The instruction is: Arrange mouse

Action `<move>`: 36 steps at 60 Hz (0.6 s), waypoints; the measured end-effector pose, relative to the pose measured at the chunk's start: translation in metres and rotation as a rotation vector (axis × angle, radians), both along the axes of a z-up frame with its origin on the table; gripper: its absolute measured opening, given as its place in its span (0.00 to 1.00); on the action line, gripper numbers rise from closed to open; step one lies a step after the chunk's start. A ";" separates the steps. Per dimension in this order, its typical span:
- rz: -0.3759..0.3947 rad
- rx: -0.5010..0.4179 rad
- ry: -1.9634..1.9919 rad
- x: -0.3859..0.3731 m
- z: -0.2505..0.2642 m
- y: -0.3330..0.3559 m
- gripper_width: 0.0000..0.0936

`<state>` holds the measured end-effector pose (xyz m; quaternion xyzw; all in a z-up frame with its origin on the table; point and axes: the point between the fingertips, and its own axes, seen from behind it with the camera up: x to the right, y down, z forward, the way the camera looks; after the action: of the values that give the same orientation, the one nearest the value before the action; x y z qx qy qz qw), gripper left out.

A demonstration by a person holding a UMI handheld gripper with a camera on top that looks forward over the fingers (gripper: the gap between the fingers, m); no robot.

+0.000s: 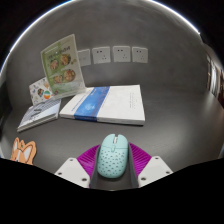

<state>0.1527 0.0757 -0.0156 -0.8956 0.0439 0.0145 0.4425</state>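
A pale mint perforated mouse [111,157] is being clasped between the magenta pads [86,159] of the gripper [111,166], both fingers being pressed against its sides just above the grey table [170,125]. Beyond the fingers, a blue-and-white book [103,104] is being shown lying flat, a thinner booklet [39,115] is lying just beside it, and a leaflet [61,62] is being propped upright behind them.

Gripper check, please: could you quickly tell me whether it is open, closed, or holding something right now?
Gripper: closed on the mouse, a pad pressing each side of it.
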 end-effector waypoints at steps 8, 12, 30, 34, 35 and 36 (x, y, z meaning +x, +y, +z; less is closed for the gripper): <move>-0.038 0.027 -0.057 0.007 0.010 -0.005 0.48; -0.053 0.094 -0.095 0.000 0.045 -0.010 0.48; -0.034 0.344 -0.042 -0.206 0.206 -0.067 0.48; 0.012 0.297 -0.031 -0.273 0.175 -0.077 0.48; 0.024 0.273 -0.035 -0.286 0.170 -0.079 0.48; 0.035 0.255 -0.039 -0.299 0.159 -0.080 0.48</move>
<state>-0.1462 -0.0047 0.1438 -0.8328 0.0172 0.0102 0.5532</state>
